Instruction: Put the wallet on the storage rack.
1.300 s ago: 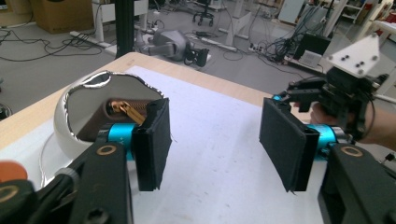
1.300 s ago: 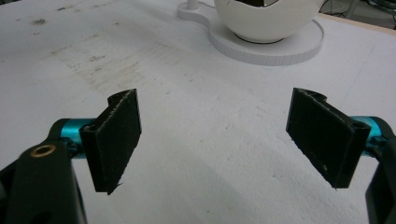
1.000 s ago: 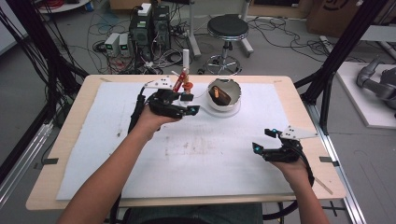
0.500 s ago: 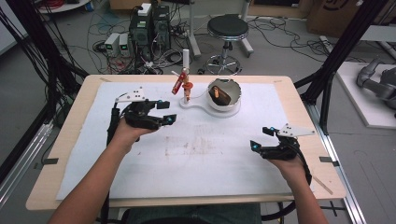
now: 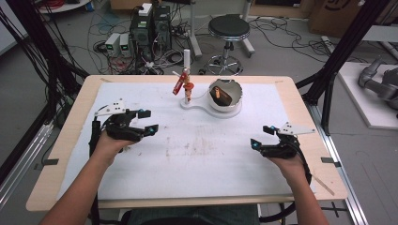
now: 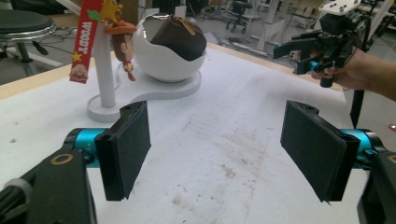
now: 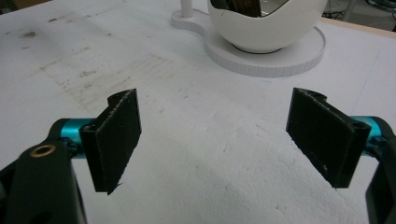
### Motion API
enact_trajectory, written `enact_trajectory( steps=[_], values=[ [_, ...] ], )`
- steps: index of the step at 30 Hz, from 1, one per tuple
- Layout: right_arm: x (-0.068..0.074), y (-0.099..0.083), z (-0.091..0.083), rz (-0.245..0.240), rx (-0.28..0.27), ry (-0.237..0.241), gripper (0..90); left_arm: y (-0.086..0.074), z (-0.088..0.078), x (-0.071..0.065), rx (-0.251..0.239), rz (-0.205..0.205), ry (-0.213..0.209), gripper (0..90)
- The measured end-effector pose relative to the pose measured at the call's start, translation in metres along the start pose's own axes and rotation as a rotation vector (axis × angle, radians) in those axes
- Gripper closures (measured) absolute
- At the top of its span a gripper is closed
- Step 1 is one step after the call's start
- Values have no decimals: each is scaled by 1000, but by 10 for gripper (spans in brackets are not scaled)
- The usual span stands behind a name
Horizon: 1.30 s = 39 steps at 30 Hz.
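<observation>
At the far middle of the tabletop (image 5: 70, 140), in the upper centre of the high view, stands one white stand (image 5: 199, 102) with a thin post (image 5: 187, 61) and one white bowl (image 5: 225, 96) on its flat base. One red tag (image 5: 178, 86) and one small cowboy figure (image 5: 188, 87) hang at the post. The left gripper view brings these close in its upper left: the tag reads "WOODY" down its length, the figure dangles just beside the post, and one dark brown thing (image 6: 180, 42) sits in the bowl. From above that brown thing is only a small dark patch. The right gripper view catches the bowl's underside and the base at its top edge.

Two hand-held grippers are out. The left hand-held gripper (image 5: 145, 121) sits at the left of the high view, well apart from the stand, which lies up and to its right. Its jaws have just been opening, and they stand spread with nothing but stained white cover between them. The right hand-held gripper (image 5: 262, 137) is at the lower right, also well apart from the stand, jaws spread and empty; it also shows in the upper right of the left gripper view.
</observation>
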State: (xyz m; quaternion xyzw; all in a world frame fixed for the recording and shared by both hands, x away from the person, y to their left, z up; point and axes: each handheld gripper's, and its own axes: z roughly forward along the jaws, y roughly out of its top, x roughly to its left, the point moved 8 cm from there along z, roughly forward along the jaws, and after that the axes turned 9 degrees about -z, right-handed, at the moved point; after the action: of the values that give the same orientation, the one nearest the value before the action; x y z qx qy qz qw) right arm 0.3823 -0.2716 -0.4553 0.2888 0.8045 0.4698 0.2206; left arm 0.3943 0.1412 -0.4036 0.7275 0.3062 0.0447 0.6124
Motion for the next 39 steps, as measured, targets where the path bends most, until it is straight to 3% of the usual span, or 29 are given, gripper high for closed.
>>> enact_trajectory(
  steps=[17, 26, 39],
  values=[
    [-1, -2, 3, -14, 14, 6, 181, -30, -12, 16, 28, 14, 64, 182],
    [-3, -3, 5, -8, 21, 7, 181, -36, -13, 21, 32, 6, 88, 181],
    [-3, -3, 5, -9, 20, 7, 181, -37, -11, 22, 36, 6, 84, 181]
  ],
)
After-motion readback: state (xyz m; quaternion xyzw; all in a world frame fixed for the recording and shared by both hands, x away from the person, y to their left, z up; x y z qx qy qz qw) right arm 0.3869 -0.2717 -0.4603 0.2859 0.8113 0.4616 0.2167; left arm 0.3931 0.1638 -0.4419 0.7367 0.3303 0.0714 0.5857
